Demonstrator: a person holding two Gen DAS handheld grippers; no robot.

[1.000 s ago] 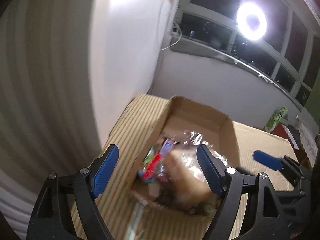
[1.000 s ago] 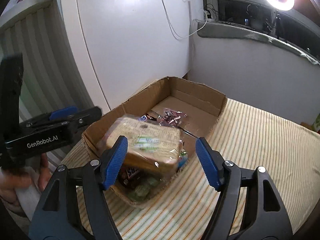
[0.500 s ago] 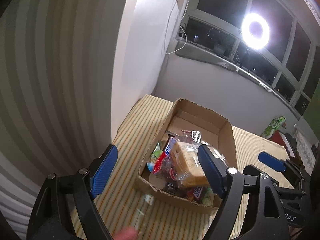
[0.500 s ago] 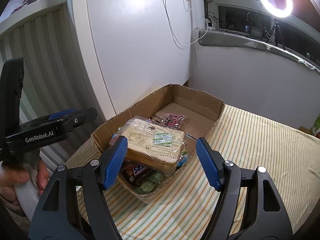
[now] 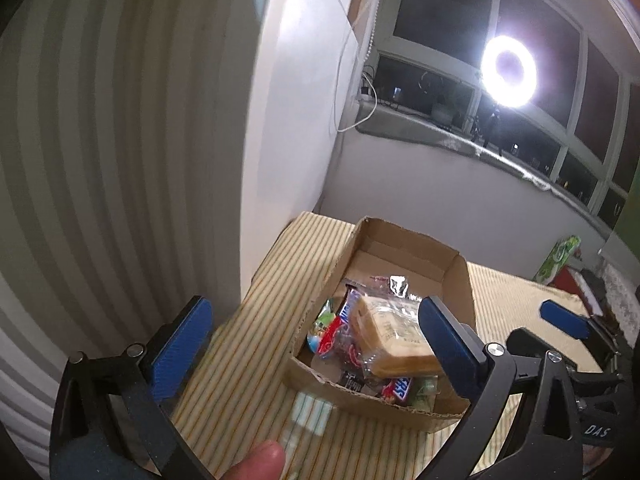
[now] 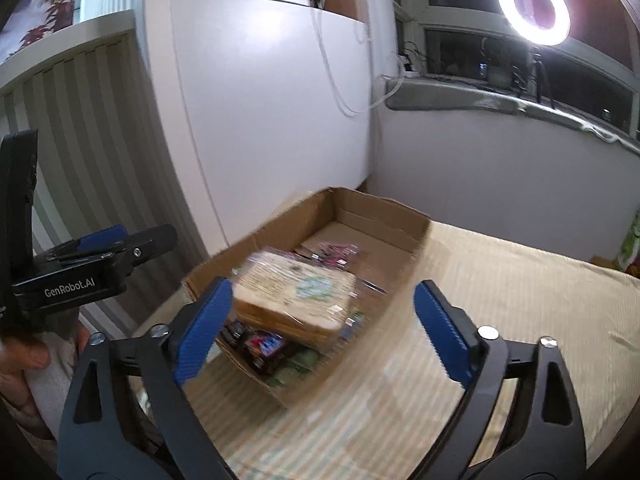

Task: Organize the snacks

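An open cardboard box (image 5: 460, 276) (image 6: 372, 210) stands on a striped tablecloth (image 5: 256, 344) (image 6: 500, 304). In its near half lie a wrapped loaf of sliced bread (image 5: 394, 336) (image 6: 296, 292), a Snickers bar (image 5: 398, 388) (image 6: 264, 344) and several small candy packs (image 5: 334, 332). My left gripper (image 5: 316, 344) is open and empty, held above the table before the box. My right gripper (image 6: 320, 324) is open and empty, back from the box's near corner. Each gripper shows in the other's view: the right one (image 5: 564, 322), the left one (image 6: 104, 240).
A white wall panel (image 6: 260, 120) and a striped wall (image 5: 100, 160) rise left of the box. A ring light (image 5: 509, 72) (image 6: 534, 8) shines by the window. A green packet (image 5: 558, 258) stands at the table's far right. A thumb (image 5: 256, 460) shows at the bottom edge.
Both grippers have pulled back and up from the box, which now looks smaller and farther. The bread stays in the box. Both stay open.
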